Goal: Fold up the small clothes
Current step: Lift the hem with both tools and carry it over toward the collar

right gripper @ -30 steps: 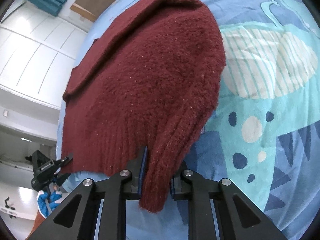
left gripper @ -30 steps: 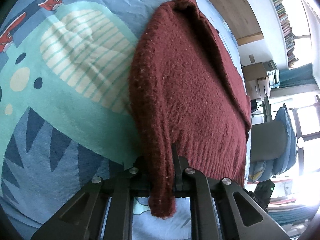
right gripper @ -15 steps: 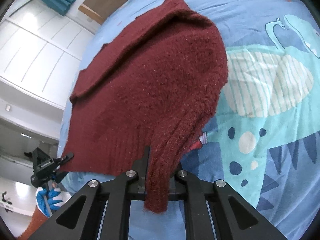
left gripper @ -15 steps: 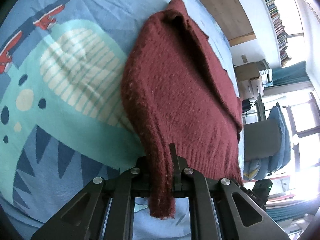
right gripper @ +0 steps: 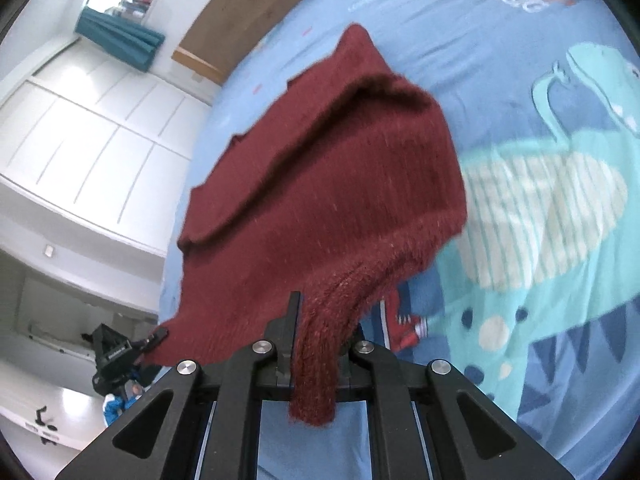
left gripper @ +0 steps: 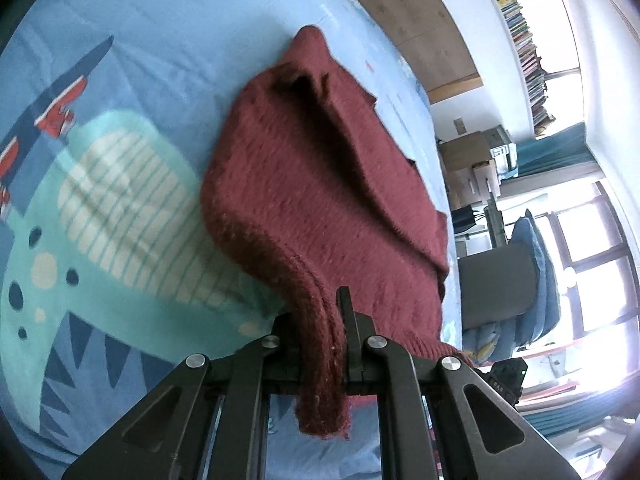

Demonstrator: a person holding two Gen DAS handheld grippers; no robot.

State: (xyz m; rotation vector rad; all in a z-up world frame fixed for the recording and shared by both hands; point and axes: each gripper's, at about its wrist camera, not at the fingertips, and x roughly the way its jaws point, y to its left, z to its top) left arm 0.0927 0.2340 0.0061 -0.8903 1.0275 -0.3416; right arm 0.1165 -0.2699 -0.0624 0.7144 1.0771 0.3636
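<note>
A dark red knitted sweater (left gripper: 320,200) lies partly lifted over a blue bedspread with a teal dinosaur print (left gripper: 120,208). My left gripper (left gripper: 320,320) is shut on one corner of its ribbed hem, which hangs down between the fingers. My right gripper (right gripper: 320,320) is shut on the other hem corner of the sweater (right gripper: 320,184). The hem stretches between the two grippers, raised off the bed. The far end of the sweater still rests on the bedspread (right gripper: 540,208). The left gripper also shows at the lower left of the right wrist view (right gripper: 116,354).
A wooden headboard (left gripper: 404,20) borders the far end of the bed. Beyond the bed edge stand a dark chair with blue cushions (left gripper: 512,280), boxes and bookshelves (left gripper: 524,48). White wardrobe doors (right gripper: 80,152) and a teal curtain (right gripper: 120,40) show in the right wrist view.
Both grippers have lifted and pulled back with the hem, so the sweater rises higher off the bed and more bedspread shows around it.
</note>
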